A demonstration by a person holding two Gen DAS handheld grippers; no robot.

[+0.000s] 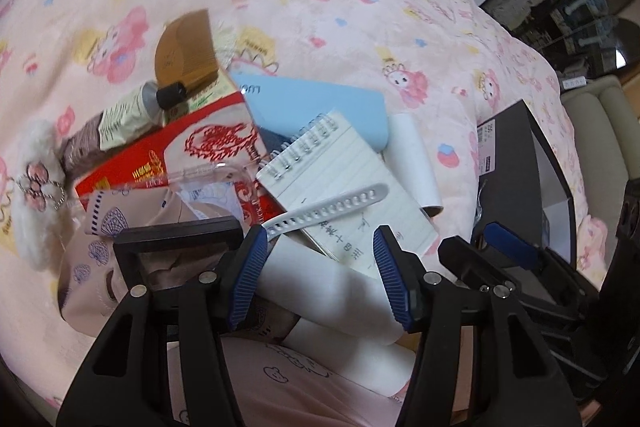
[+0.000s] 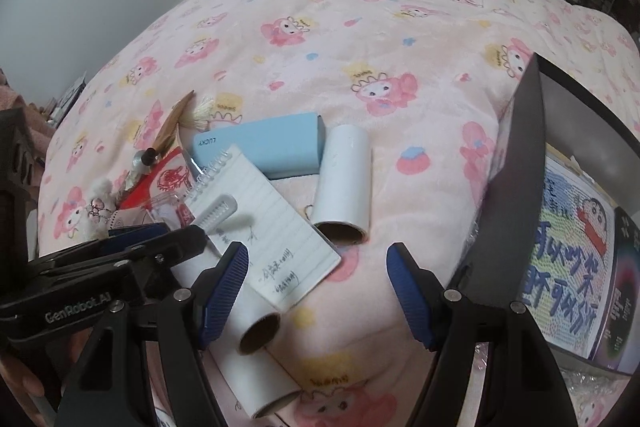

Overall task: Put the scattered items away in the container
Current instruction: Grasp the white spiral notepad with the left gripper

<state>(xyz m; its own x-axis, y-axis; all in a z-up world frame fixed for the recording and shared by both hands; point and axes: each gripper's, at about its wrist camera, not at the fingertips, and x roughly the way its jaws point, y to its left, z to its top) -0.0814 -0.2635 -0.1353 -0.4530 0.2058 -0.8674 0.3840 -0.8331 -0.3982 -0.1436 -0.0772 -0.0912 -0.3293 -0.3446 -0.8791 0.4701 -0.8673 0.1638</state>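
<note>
A heap of items lies on the pink blanket (image 1: pixel 320 7): a white paper roll (image 1: pixel 320 287), a spiral notepad (image 1: pixel 344 187), a white strap (image 1: pixel 332 207), a blue case (image 1: pixel 320 107), a red box (image 1: pixel 192 155), a cream tube (image 1: pixel 132 115) and a wooden comb (image 1: pixel 184 55). My left gripper (image 1: pixel 320 281) is open and straddles the near roll (image 2: pixel 244 311), pads close to its sides. My right gripper (image 2: pixel 318 295) is open over the notepad's corner (image 2: pixel 304 267) and bare blanket. The black box (image 1: pixel 520 155) stands at the right.
A second roll (image 2: pixel 344 179) lies beside the blue case (image 2: pixel 260 147), and a third roll (image 2: pixel 256 383) lies nearest me. A fluffy white clip (image 1: pixel 36 187) and a pink patterned pouch (image 1: pixel 132 211) sit at the left. A cartoon puzzle box (image 2: pixel 572 259) fills the black box.
</note>
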